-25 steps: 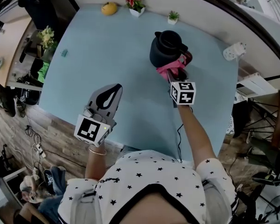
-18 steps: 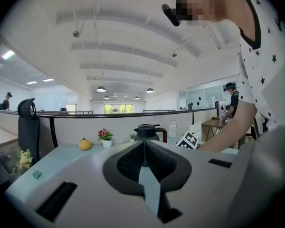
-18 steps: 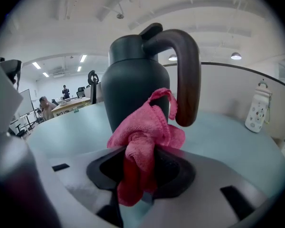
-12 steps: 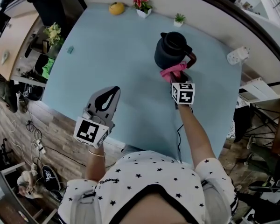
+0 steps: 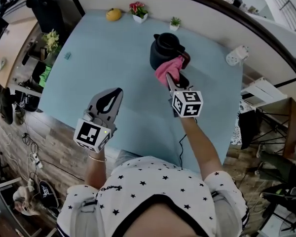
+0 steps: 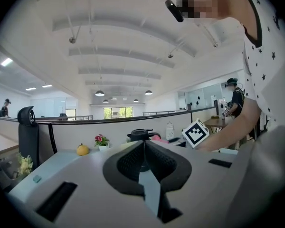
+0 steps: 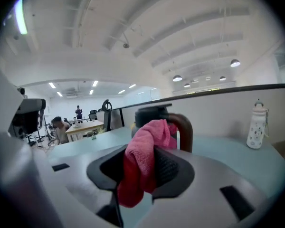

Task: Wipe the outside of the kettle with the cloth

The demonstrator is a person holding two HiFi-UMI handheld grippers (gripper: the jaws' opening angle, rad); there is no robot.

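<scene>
A dark kettle (image 5: 163, 51) with a brown handle (image 7: 185, 129) stands upright at the far middle of the light blue table (image 5: 118, 68). My right gripper (image 5: 170, 79) is shut on a pink cloth (image 5: 166, 68), which is pressed against the kettle's near side by the handle. In the right gripper view the cloth (image 7: 145, 163) bunches between the jaws and hides part of the kettle (image 7: 149, 118). My left gripper (image 5: 110, 97) hovers over the table's near left part, jaws closed together with nothing held. The kettle (image 6: 141, 135) shows far ahead in the left gripper view.
A yellow fruit (image 5: 113, 14) and two small potted plants (image 5: 138, 10) (image 5: 174, 22) stand along the table's far edge. A white bottle (image 5: 236, 56) stands at the far right corner. Chairs, cables and shelves crowd the floor around the table.
My right gripper has lifted the cloth from low beside the kettle's base up against its side near the handle. The head view has shifted a little. My left gripper has barely moved.
</scene>
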